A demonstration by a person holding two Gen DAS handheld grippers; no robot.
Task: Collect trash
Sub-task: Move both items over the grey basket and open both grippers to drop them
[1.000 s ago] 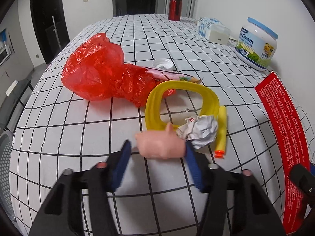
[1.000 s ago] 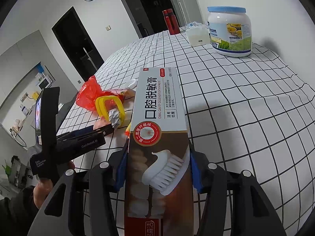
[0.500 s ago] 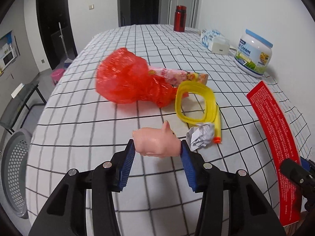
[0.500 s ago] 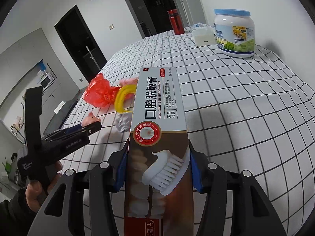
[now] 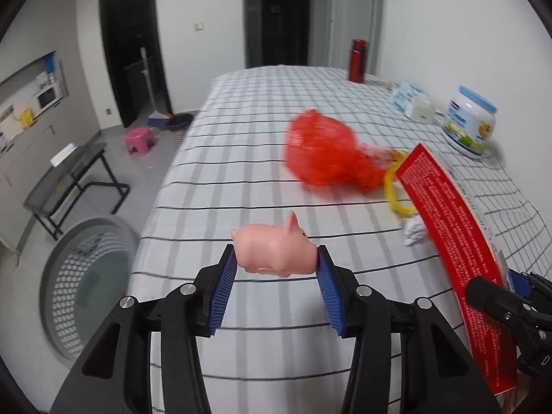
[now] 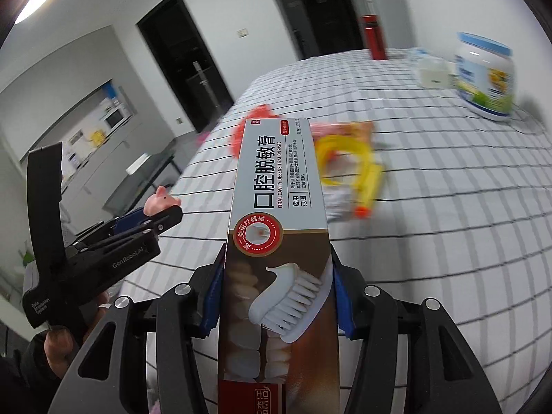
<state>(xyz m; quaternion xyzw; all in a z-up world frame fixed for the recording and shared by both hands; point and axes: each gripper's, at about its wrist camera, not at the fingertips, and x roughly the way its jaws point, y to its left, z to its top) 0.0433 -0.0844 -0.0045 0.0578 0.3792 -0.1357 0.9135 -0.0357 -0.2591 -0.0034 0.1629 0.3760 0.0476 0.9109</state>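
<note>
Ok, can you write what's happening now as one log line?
left tool: shut on pink pig toy | right tool: shut on toothpaste box | grey basket: on floor beside table | red bag: on table

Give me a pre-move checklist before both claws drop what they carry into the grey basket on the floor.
1. Left claw clamped on the pink pig toy: ok.
2. Right claw clamped on the toothpaste box: ok.
3. Grey basket in sight beside the table, mouth unobstructed: ok.
4. Pig over the basket: not ok, it hangs over the table edge.
5. Box over the basket: cannot tell, the basket is not in the right wrist view.
6. Remaining trash: not ok, the red bag and crumpled paper lie on the table.
</note>
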